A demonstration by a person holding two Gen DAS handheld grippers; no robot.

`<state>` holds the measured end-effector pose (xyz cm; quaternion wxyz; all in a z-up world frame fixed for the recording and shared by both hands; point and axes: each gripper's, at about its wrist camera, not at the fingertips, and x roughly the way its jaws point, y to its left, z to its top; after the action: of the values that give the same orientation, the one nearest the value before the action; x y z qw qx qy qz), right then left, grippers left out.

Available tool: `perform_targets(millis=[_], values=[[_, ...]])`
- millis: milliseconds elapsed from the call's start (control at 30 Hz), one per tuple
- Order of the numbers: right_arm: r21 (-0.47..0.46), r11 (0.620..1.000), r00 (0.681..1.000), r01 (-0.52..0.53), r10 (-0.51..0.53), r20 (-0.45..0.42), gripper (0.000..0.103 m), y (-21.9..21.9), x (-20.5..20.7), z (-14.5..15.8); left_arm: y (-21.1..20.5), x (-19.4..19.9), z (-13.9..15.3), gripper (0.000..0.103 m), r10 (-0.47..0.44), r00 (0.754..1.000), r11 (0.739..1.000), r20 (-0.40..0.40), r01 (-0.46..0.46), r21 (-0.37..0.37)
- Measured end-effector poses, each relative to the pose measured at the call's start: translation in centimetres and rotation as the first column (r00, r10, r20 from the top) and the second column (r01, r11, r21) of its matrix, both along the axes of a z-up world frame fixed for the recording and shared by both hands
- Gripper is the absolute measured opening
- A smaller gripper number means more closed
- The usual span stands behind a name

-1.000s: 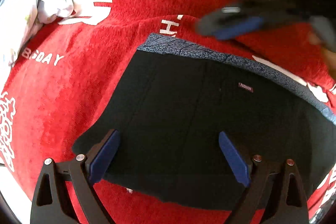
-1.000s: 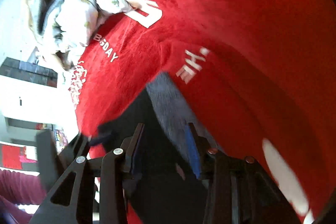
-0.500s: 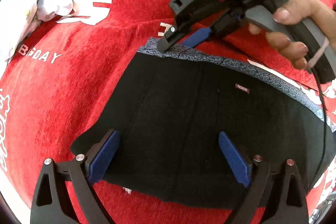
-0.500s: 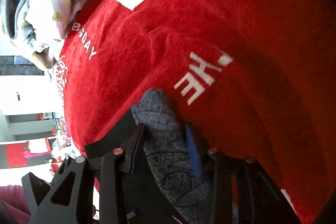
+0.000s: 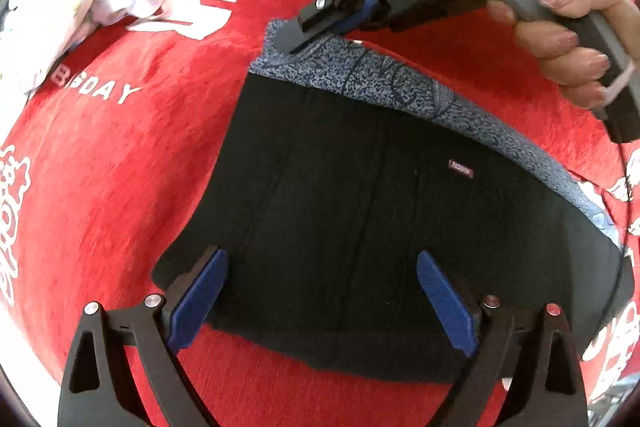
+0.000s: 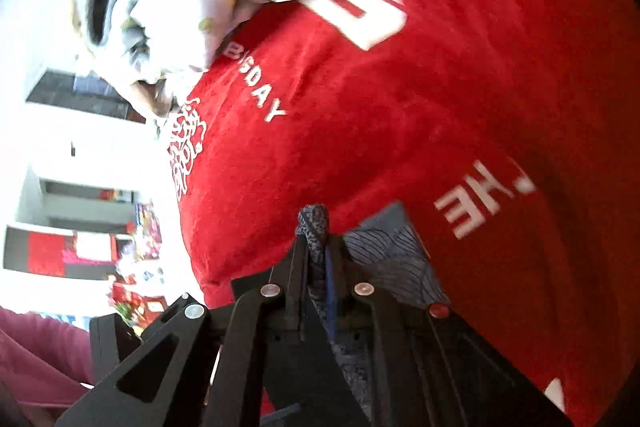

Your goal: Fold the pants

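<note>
The right gripper [image 5: 308, 35] has just pinched shut on the waistband's [image 5: 360, 75] upper-left corner; the black pants [image 5: 380, 227] spread lower right across the frame between the left gripper's [image 5: 320, 299] wide, empty jaws.

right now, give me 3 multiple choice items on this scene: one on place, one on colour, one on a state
1. Where does the right claw grip the pants?
A. a corner of the waistband
B. the small label
C. the bottom hem

2. What colour is the waistband?
A. plain white
B. speckled blue-grey
C. yellow

3. How is the left claw?
A. shut on the hem
B. shut on nothing
C. open over the black fabric

Answers: 1 A, its tips pinch the band's end. 2 B, speckled blue-grey against the red blanket. 3 C, its blue pads stand wide apart.
</note>
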<state>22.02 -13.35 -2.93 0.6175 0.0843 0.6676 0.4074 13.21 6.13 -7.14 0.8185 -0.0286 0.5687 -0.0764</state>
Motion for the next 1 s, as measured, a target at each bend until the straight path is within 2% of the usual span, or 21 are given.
perform_targets(millis=[100, 167, 233, 267, 300, 400, 467, 567, 633, 700, 733, 767, 800, 833, 867, 900, 933, 967, 1000], values=[[-0.128, 0.992, 1.000, 0.016, -0.013, 0.025, 0.008, 0.8, 0.6, -2.6, 0.2, -0.1, 0.0, 0.096, -0.013, 1.000, 0.999, -0.005, 0.013, 0.035], [-0.197, 0.980, 0.999, 0.038, -0.040, -0.006, 0.010, 1.0, 0.6, -5.5, 0.4, 0.0, 0.4, 0.096, -0.010, 1.000, 0.999, 0.000, 0.010, 0.039], [-0.159, 0.977, 0.990, 0.142, -0.141, 0.013, 0.019, 0.0, 0.6, -5.1, 0.7, 0.4, 1.0, 0.096, 0.005, 1.000, 1.000, 0.008, -0.005, 0.030], [-0.159, 0.971, 0.984, 0.181, -0.179, 0.025, 0.030, -0.5, 0.6, -4.7, 0.7, 0.7, 1.2, 0.096, 0.009, 1.000, 1.000, 0.015, -0.010, 0.028], [-0.161, 0.963, 0.977, 0.215, -0.210, 0.048, 0.033, -1.2, 0.5, -3.9, 0.6, 1.1, 1.4, 0.096, 0.010, 1.000, 0.999, 0.020, -0.011, 0.030], [-0.181, 0.943, 0.958, 0.280, -0.262, 0.119, 0.033, -3.9, -0.2, -0.9, -0.6, 3.2, 1.5, 0.096, -0.005, 1.000, 0.998, 0.031, 0.003, 0.063], [-0.185, 0.922, 0.937, 0.339, -0.314, 0.154, 0.033, -6.8, -1.8, 1.3, -1.6, 4.4, 1.6, 0.096, -0.022, 0.999, 0.998, 0.038, 0.019, 0.058], [-0.152, 0.887, 0.899, 0.435, -0.418, 0.134, 0.033, -11.2, -6.1, 3.4, -3.4, 6.3, 1.0, 0.096, -0.058, 0.997, 0.995, 0.054, 0.053, 0.081], [-0.179, 0.860, 0.879, 0.477, -0.467, 0.097, 0.033, -13.8, -9.7, 3.0, -3.9, 7.6, -0.1, 0.096, -0.043, 0.998, 0.993, 0.055, 0.036, 0.113], [-0.263, 0.834, 0.872, 0.486, -0.484, 0.079, 0.033, -15.6, -12.5, 0.9, -3.9, 9.2, -2.4, 0.096, -0.006, 1.000, 0.991, -0.005, 0.007, 0.137], [-0.318, 0.809, 0.865, 0.494, -0.496, 0.082, 0.033, -16.8, -13.5, -0.3, -3.7, 9.5, -3.1, 0.103, 0.006, 1.000, 0.992, -0.025, -0.003, 0.130], [-0.348, 0.784, 0.850, 0.515, -0.521, 0.084, 0.030, -17.6, -14.2, -1.3, -3.4, 9.8, -3.3, 0.103, 0.026, 1.000, 0.993, -0.016, -0.024, 0.115], [-0.300, 0.766, 0.816, 0.569, -0.572, 0.086, 0.024, -19.0, -14.7, -1.7, -3.2, 10.0, -3.2, 0.103, 0.029, 1.000, 0.994, -0.010, -0.028, 0.110], [-0.266, 0.740, 0.780, 0.618, -0.619, 0.091, 0.024, -20.2, -15.0, -1.7, -3.2, 10.1, -3.1, 0.103, 0.022, 1.000, 0.992, -0.012, -0.020, 0.121], [-0.298, 0.681, 0.735, 0.669, -0.665, 0.131, 0.025, -21.7, -15.4, -1.5, -3.4, 10.1, -2.9, 0.103, 0.015, 1.000, 0.990, -0.007, -0.014, 0.144], [-0.350, 0.619, 0.699, 0.703, -0.691, 0.184, 0.029, -23.0, -15.8, -1.3, -3.6, 10.1, -2.6, 0.103, 0.009, 1.000, 0.986, -0.001, -0.008, 0.168], [-0.384, 0.564, 0.666, 0.731, -0.714, 0.217, 0.029, -24.4, -16.3, -1.1, -3.9, 10.0, -2.2, 0.103, -0.002, 1.000, 0.980, -0.002, 0.003, 0.197], [-0.387, 0.540, 0.643, 0.747, -0.735, 0.215, 0.029, -25.5, -16.7, -0.9, -4.4, 9.8, -1.7, 0.103, -0.019, 1.000, 0.975, -0.007, 0.020, 0.223], [-0.360, 0.519, 0.605, 0.775, -0.775, 0.184, 0.029, -27.0, -17.6, -0.7, -4.9, 9.4, -1.1, 0.103, -0.036, 0.999, 0.973, -0.004, 0.036, 0.228]])
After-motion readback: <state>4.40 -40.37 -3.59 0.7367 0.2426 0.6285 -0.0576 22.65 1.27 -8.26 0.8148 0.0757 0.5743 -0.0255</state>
